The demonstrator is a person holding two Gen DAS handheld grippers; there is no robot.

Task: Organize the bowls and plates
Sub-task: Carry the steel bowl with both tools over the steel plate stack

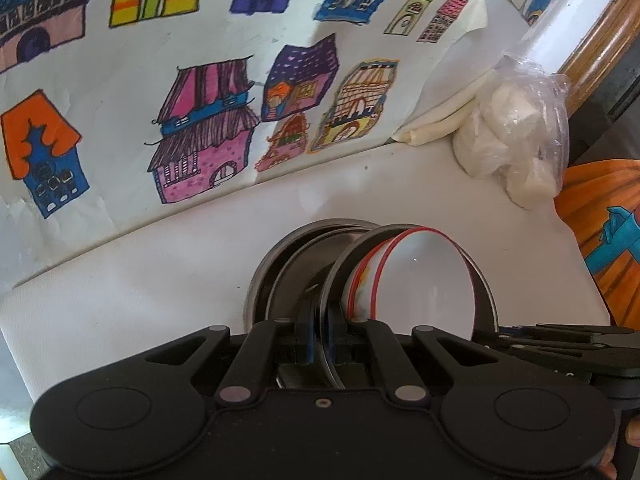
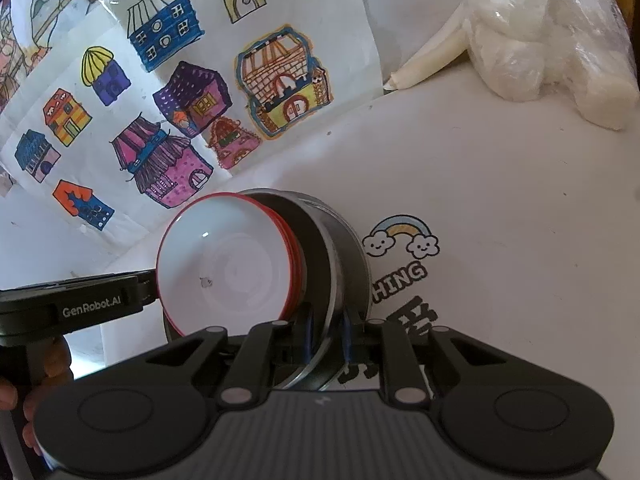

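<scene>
On the left, the children's drawing of colourful felt-pen houses point(image 1: 208, 120) leans behind the white desk point(image 1: 140, 280); the left gripper point(image 1: 320, 344) is clamped on the rim of a round grey metal plate point(image 1: 336, 276), with another metal plate point(image 1: 272, 256) just behind it; nested in the gripped plate sit stacked white bowls with red rims point(image 1: 420, 280), all tilted on edge above the desk; the right gripper point(image 2: 326, 340) pinches the metal plate's rim point(image 2: 332, 264) from the opposite side; further right lies a clear plastic bag of white lumps point(image 1: 516, 136), near the desk's far edge.
</scene>
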